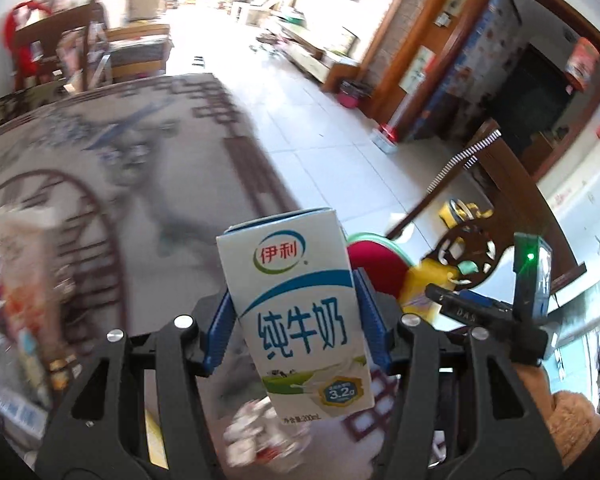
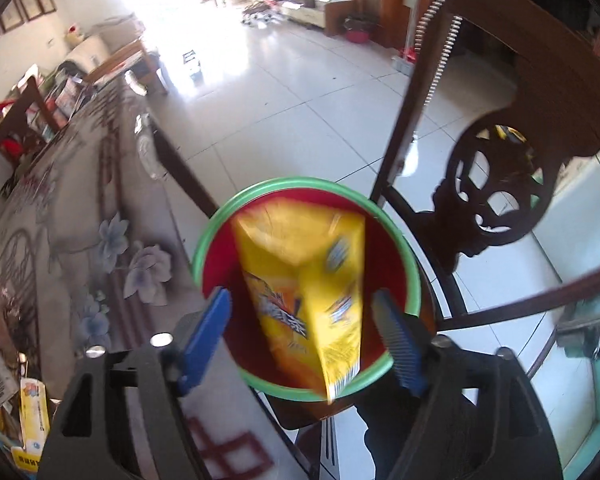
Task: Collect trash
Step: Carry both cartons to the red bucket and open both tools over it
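Right gripper [image 2: 300, 336], jaws apart, has let the yellow carton [image 2: 304, 280] tip over the bin [image 2: 414, 280], where it might catch the rim, while left gripper [image 1: 298, 320] clamps the milk carton [image 1: 296, 312].

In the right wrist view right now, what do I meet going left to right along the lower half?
Flowered tablecloth → left blue finger pad → yellow carton, loose between the open pads over the red bin with the green rim → right blue finger pad → carved dark wooden chair back.
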The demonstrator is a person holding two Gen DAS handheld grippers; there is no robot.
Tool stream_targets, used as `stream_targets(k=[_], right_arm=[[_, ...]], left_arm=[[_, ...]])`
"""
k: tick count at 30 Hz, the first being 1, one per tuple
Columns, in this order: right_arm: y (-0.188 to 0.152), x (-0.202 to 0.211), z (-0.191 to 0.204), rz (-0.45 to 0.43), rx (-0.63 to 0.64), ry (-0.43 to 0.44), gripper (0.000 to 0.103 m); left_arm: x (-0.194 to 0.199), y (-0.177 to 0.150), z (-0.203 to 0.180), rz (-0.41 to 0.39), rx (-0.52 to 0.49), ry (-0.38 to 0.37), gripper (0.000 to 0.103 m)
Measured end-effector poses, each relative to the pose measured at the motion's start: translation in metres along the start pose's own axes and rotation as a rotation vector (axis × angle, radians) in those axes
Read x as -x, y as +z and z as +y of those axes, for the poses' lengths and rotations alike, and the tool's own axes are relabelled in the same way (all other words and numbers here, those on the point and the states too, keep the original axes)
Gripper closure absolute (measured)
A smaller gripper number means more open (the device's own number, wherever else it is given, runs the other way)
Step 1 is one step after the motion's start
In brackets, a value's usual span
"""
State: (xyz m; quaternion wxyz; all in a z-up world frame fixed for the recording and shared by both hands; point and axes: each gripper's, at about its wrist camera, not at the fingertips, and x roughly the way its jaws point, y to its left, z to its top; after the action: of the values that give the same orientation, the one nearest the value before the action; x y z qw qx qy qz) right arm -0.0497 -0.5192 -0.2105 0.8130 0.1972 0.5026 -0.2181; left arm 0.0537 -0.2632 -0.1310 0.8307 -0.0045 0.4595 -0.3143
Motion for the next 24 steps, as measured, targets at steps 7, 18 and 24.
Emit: stream_targets(k=[7, 18, 24], right_arm=[[-0.002, 0.014, -0.033, -0.025, -0.088, -0.012, 0.026], [-0.014, 0.035, -0.058, -0.046, -0.135, -0.049, 0.026], [-0.020, 0.042, -0.069, -0.052, -0.162, -0.060, 0.026]], left_arm=[[-0.063, 0.013, -0.070, 0.078, -0.142, -0.102, 0.049], [-0.105, 0.012, -0.125, 0.121, -0.235, -0.126, 0.048], [-0.098, 0.016, -0.133, 0.088, -0.242, -0.117, 0.026]])
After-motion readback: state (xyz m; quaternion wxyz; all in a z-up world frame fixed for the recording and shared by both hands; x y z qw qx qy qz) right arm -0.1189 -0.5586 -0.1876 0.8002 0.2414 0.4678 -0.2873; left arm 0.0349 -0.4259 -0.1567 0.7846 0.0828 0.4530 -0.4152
